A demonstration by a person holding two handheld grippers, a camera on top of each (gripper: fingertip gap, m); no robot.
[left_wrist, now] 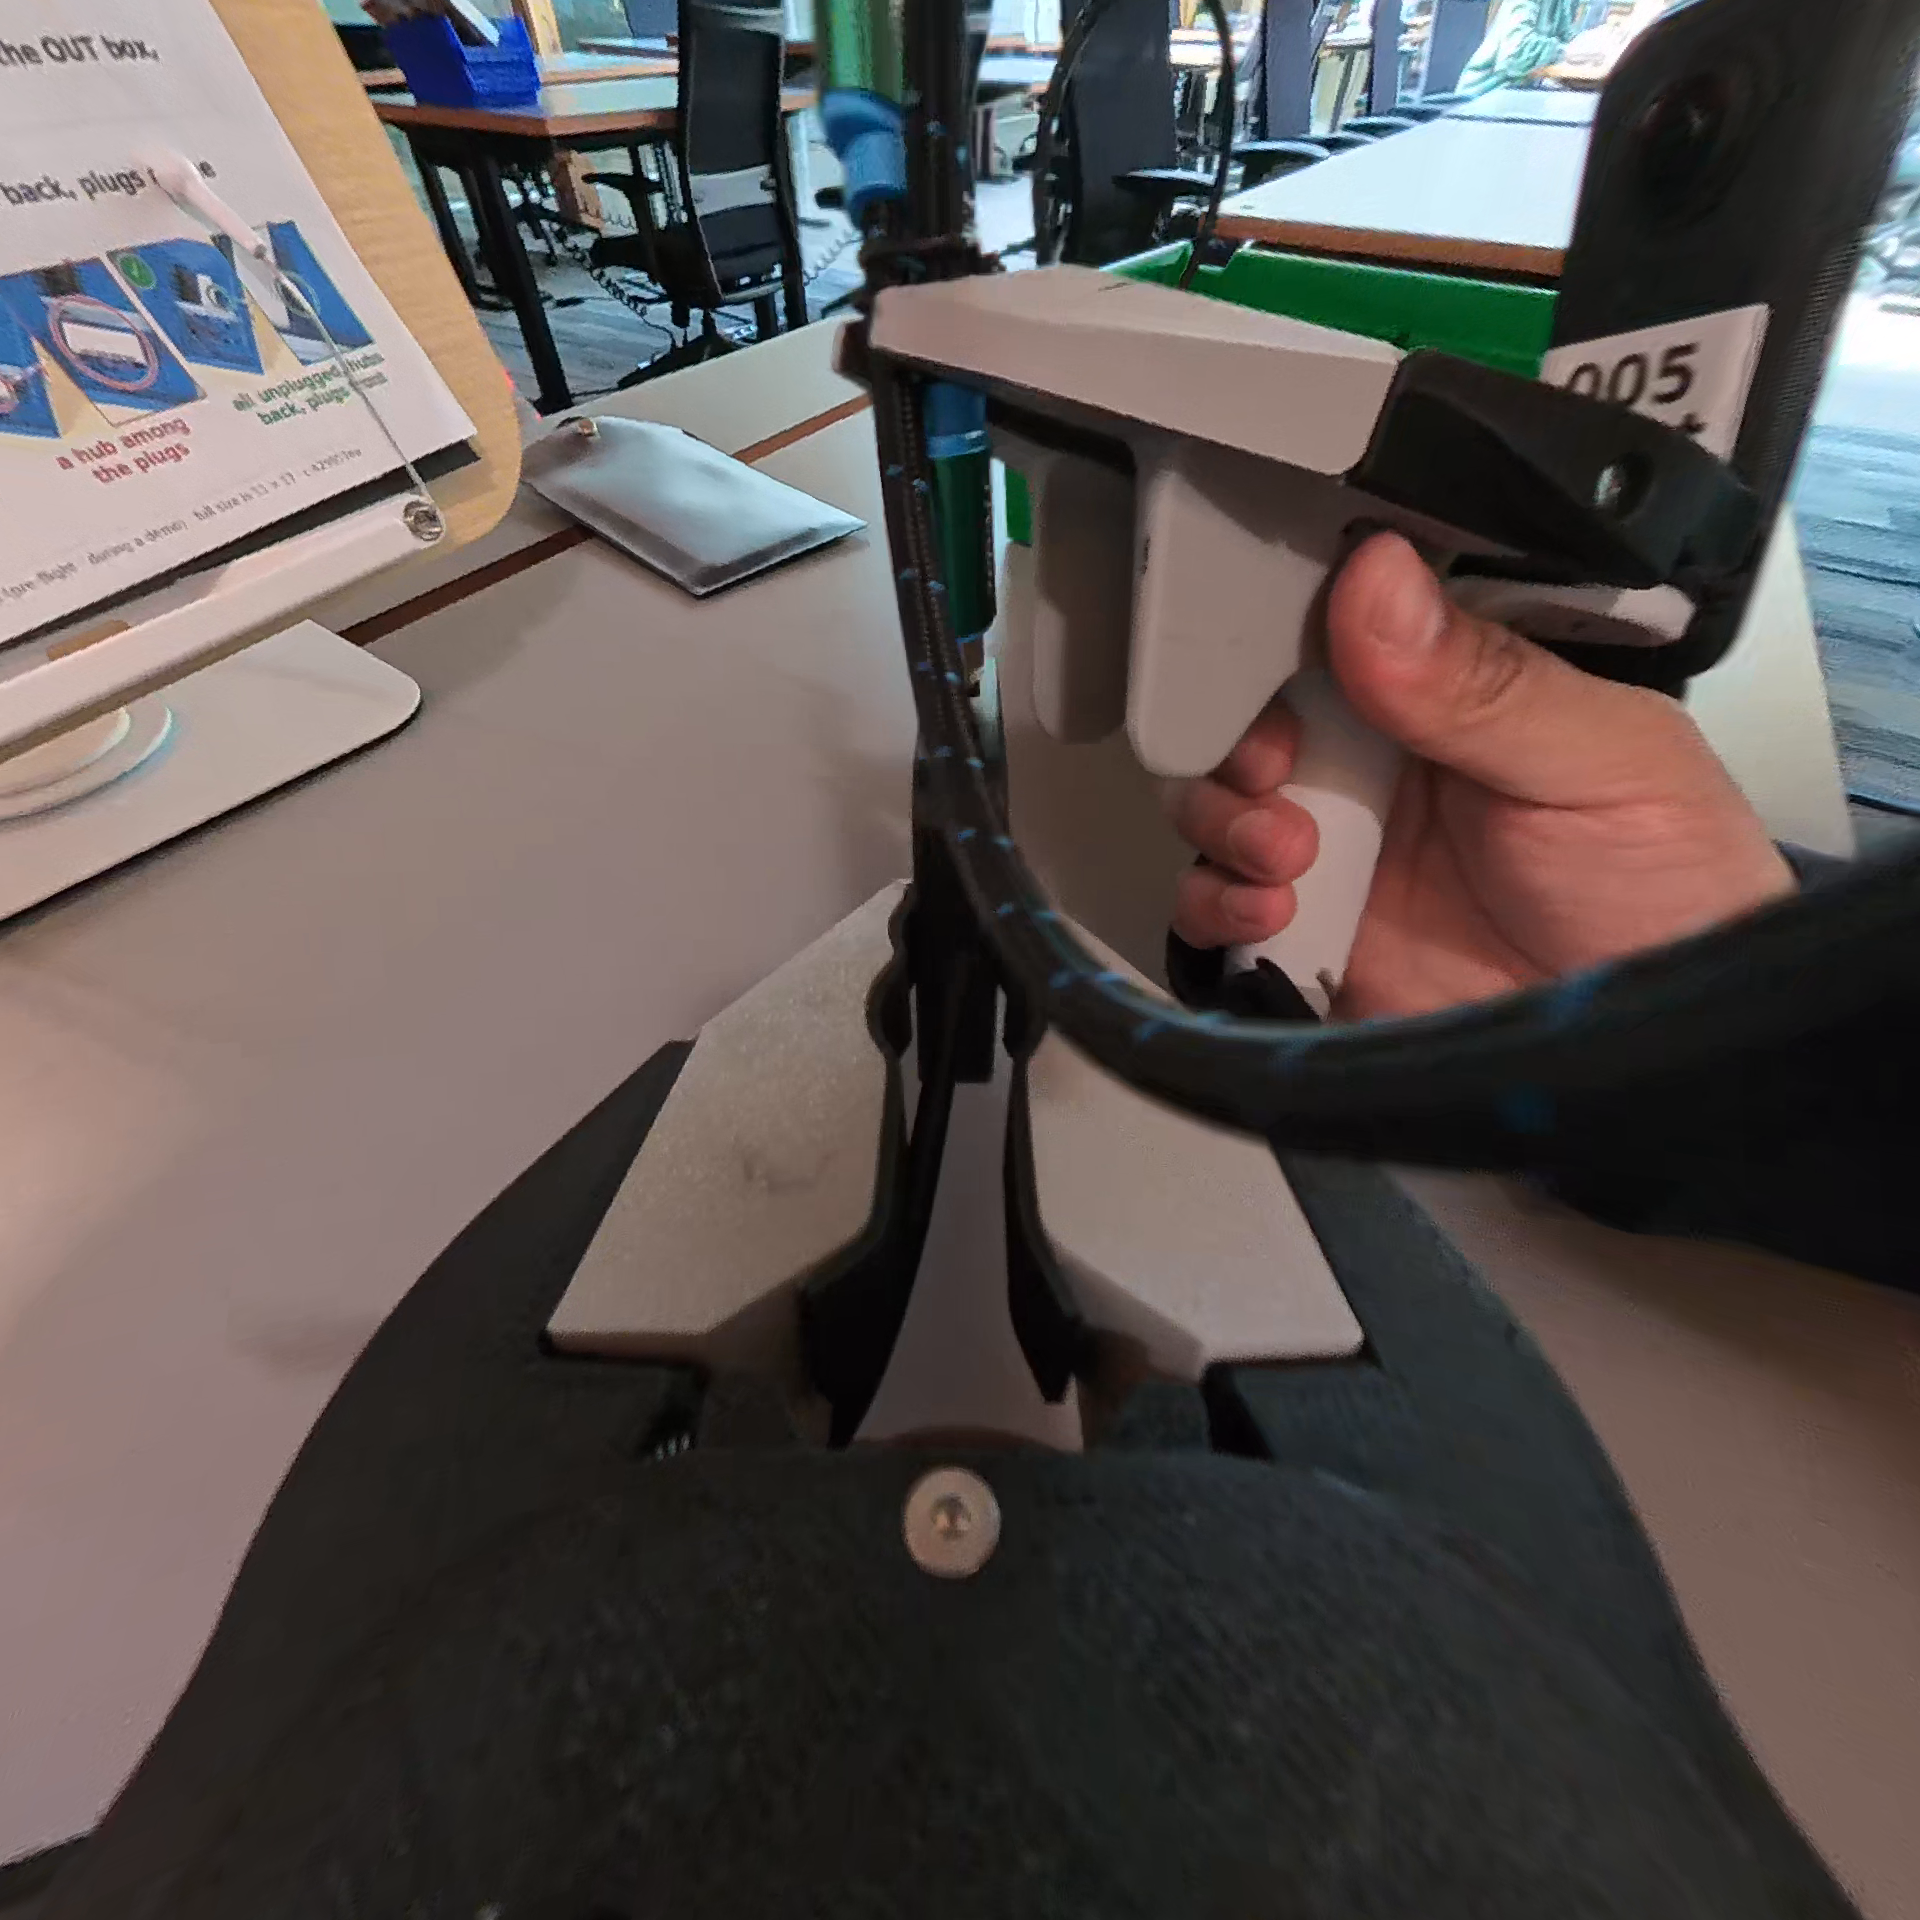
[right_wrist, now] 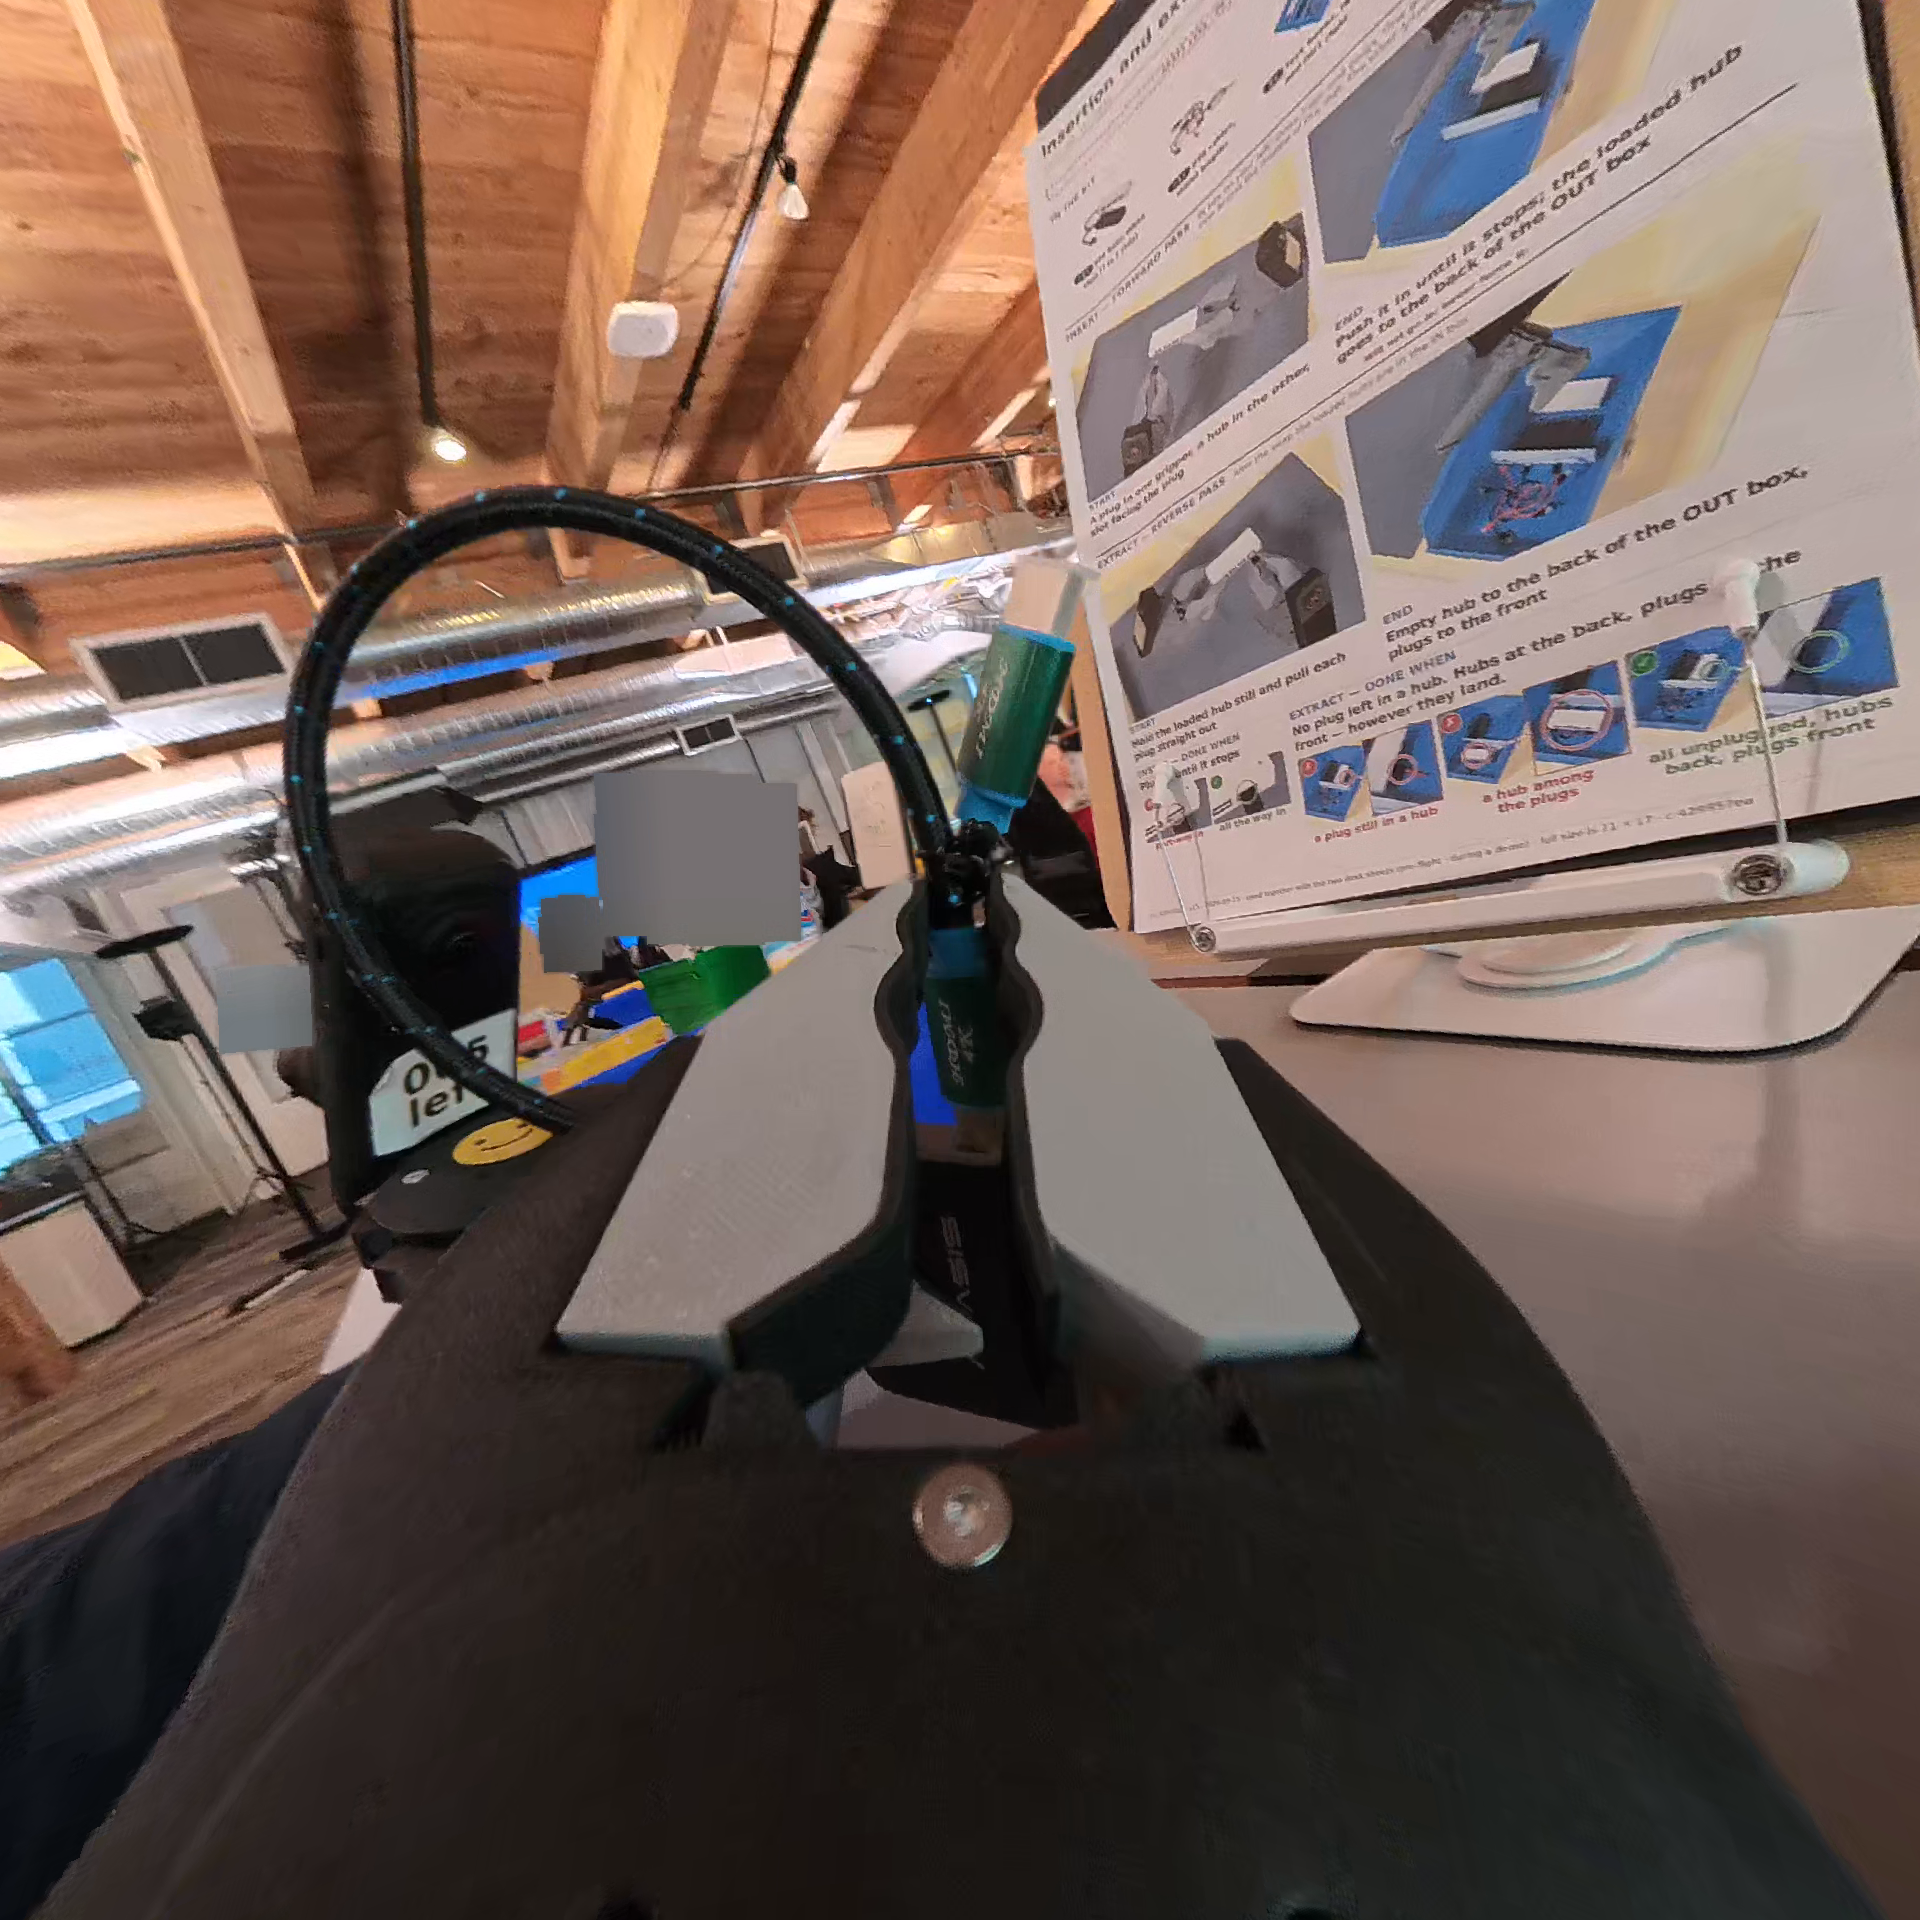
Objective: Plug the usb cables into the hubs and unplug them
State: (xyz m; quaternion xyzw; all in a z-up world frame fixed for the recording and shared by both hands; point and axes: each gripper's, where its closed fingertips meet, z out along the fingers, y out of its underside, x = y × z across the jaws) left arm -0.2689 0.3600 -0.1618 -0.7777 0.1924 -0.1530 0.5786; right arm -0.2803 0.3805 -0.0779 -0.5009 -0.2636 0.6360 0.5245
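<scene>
Two grippers meet over the grey table [left_wrist: 520, 831], both with fingers closed on something. The left gripper [left_wrist: 951, 935] is clamped on a slim black piece [left_wrist: 951, 1023] near its tips; whether that is a plug body or part of a cable I cannot tell. The right gripper [right_wrist: 961, 935], held in a hand [left_wrist: 1538, 790], pinches a green plug [right_wrist: 961, 1039] whose metal end sits at a black body [right_wrist: 966, 1278] deeper between the same fingers. A black braided cable [right_wrist: 416, 623] with blue flecks arcs in a loop between the grippers, and a second green plug [right_wrist: 1013, 707] with a bare silver connector stands free above the right fingertips. Both grips look centred, so keeping plug and black body in line seems the point to watch. Behind the right gripper stands a green bin [left_wrist: 1351, 301], and a blue bin [left_wrist: 468, 57] sits on a far table; the contents of both are hidden. An instruction sheet [left_wrist: 208, 312] on a white stand and a grey pouch [left_wrist: 696, 499] lie to the left.
</scene>
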